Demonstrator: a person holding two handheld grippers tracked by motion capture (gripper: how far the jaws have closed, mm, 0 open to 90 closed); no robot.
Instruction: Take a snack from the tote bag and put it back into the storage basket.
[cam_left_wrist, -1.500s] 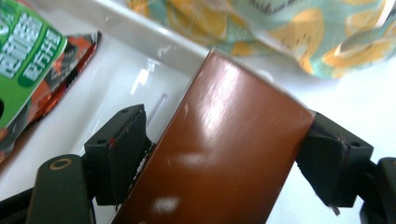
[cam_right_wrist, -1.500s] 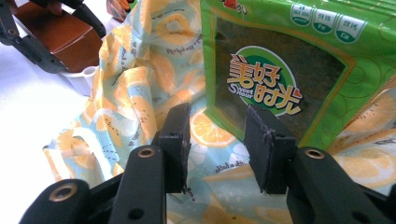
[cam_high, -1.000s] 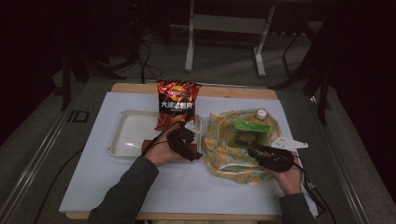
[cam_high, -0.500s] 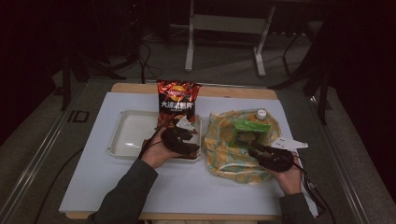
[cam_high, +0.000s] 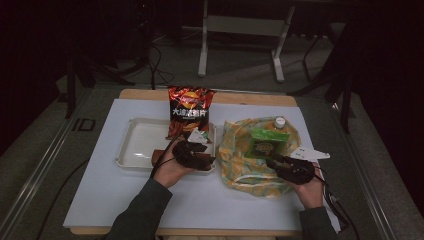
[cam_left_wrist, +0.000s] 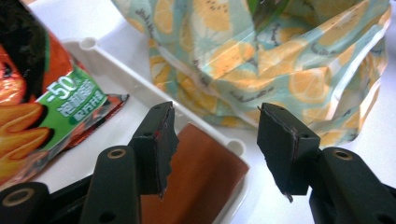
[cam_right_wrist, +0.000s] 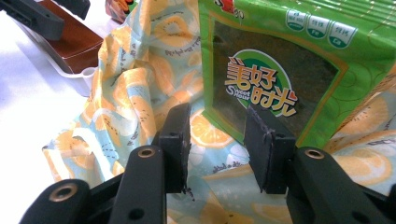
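A red chips bag leans over the far right of the white tray. In the tray's near right corner lies a brown block. My left gripper hovers there. Its jaws have just been closing and straddle the block's end and the tray corner, with a gap showing beside the right pad. To the right sits a fruit-print bag with a green snack packet and a white-capped bottle. My right gripper is open just before the packet's lower edge.
A white sheet covers the wooden table, with bare room at the front and left. The chips bag lies close to the left jaw. Dark floor, cables and a metal stand lie beyond the far edge.
The left hand has shifted a little over the tray's near right corner. The right hand and the fruit-print bag have stayed put.
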